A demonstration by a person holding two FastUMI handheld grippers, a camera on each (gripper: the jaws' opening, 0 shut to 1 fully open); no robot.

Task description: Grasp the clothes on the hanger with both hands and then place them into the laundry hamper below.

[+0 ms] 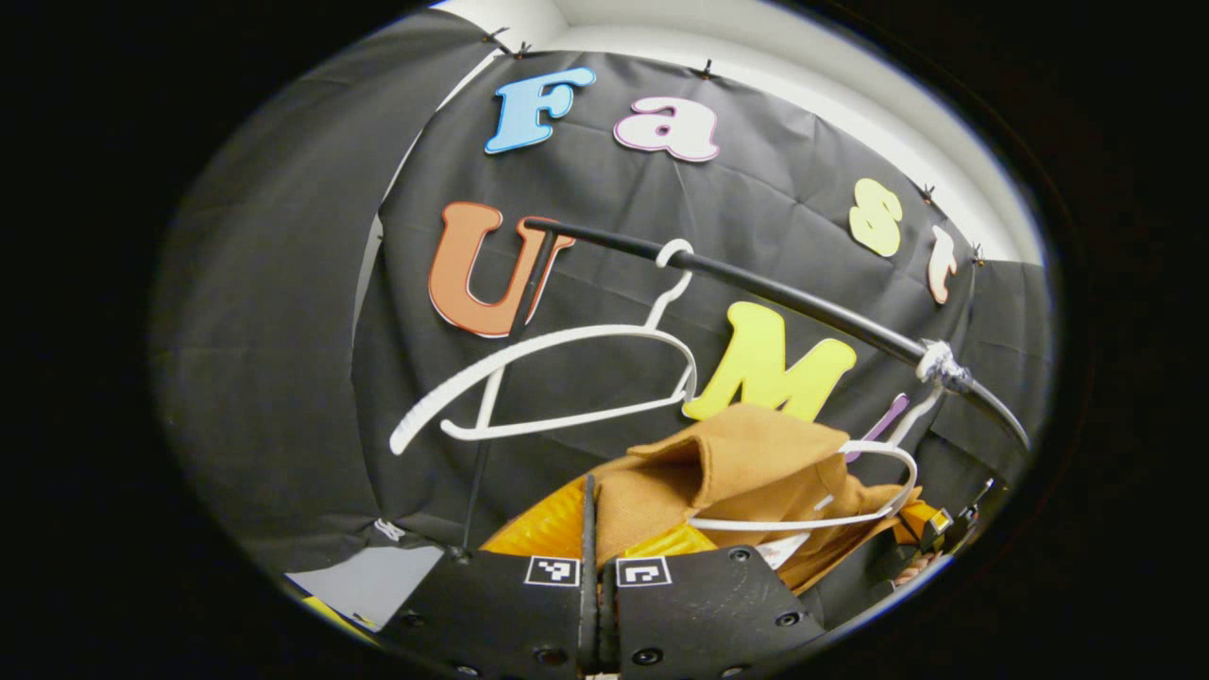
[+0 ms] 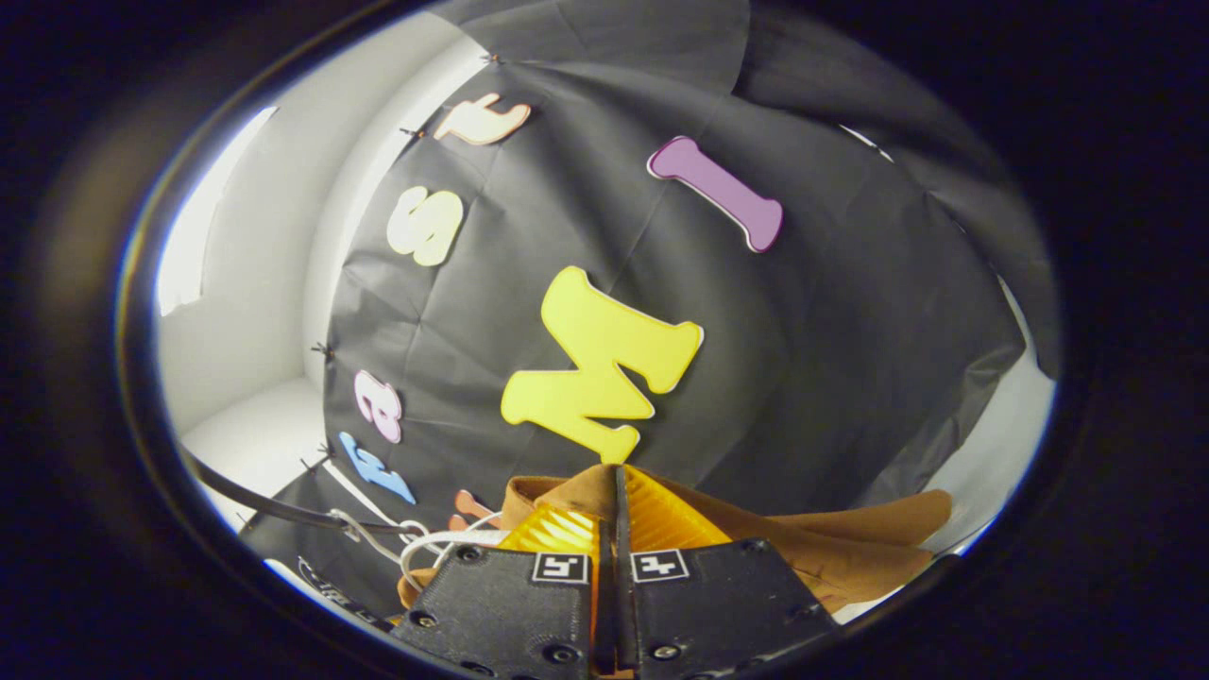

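A brown garment (image 1: 746, 463) hangs bunched on a white hanger (image 1: 888, 472) under the black rail (image 1: 756, 283). In the left gripper view my left gripper (image 1: 591, 491) is shut, its yellow pads (image 1: 548, 534) pressed together on the garment's near edge. In the right gripper view my right gripper (image 2: 619, 477) is also shut, and brown cloth (image 2: 850, 538) spreads out on both sides of its tips. The hamper is out of sight.
An empty white hanger (image 1: 557, 373) hangs tilted on the rail, left of the garment. The rail (image 2: 255, 501) and a hanger hook (image 2: 425, 543) sit low on the left in the right gripper view. The black booth wall stands close behind.
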